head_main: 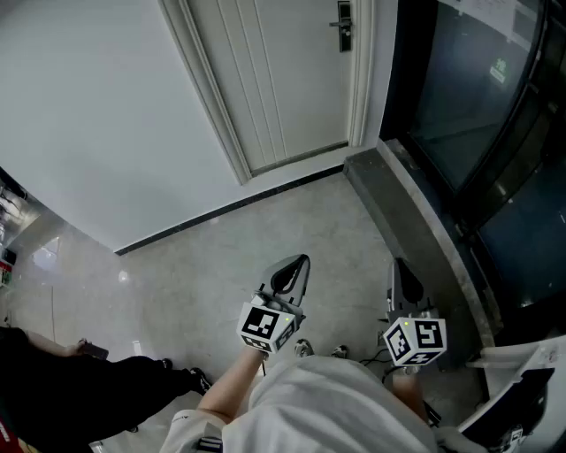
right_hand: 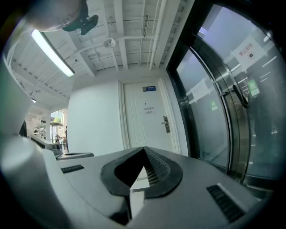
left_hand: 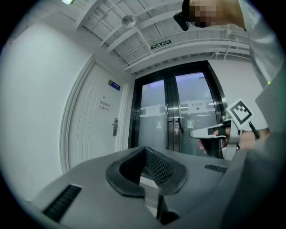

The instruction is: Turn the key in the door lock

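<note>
The white door (head_main: pixel 283 80) stands shut ahead, and its metal handle and lock plate (head_main: pixel 343 25) sit on its right edge. That lock plate (left_hand: pixel 115 127) is small and far off in the left gripper view, and the lock plate (right_hand: pixel 166 124) is equally distant in the right gripper view. No key can be made out at this distance. My left gripper (head_main: pixel 301 262) is held level over the floor, well short of the door, its jaws (left_hand: pixel 145 150) shut with nothing in them. Beside it my right gripper (head_main: pixel 398 265), also seen from behind the right gripper (right_hand: pixel 144 150), is shut and empty.
Dark glass double doors (head_main: pixel 478 106) fill the right side behind a raised stone threshold (head_main: pixel 416 212). A white wall (head_main: pixel 106 133) runs left of the door. A person in black (head_main: pixel 88 389) crouches at the lower left. A white object (head_main: pixel 522 380) stands at the lower right.
</note>
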